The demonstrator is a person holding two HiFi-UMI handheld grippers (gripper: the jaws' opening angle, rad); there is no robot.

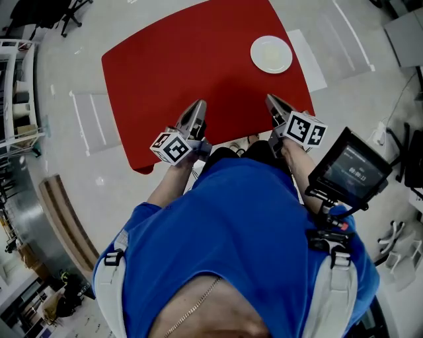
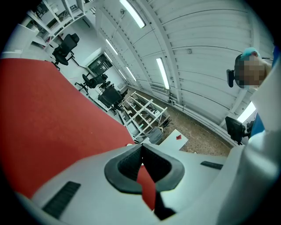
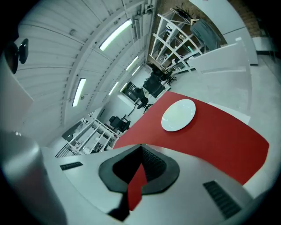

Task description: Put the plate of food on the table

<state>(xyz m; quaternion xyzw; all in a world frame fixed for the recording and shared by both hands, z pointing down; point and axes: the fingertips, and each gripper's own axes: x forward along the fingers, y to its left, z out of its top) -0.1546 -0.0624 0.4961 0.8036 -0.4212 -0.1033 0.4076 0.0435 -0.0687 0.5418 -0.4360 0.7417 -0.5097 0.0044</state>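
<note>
The table [image 1: 198, 66] has its near edge partly hidden by the person's shirt [image 1: 244, 218].

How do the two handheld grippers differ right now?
The right gripper is nearer the white plate than the left gripper. The right gripper view shows the plate; the left gripper view shows red table but no plate. Both are shut, empty, and held over the table's near edge.

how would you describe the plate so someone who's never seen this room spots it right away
Find the big red table standing on the pale floor. The plate lies flat near the table's far right corner, as the person facing it sees it. It is round and white, and it is the only thing lying on the red top.
</note>
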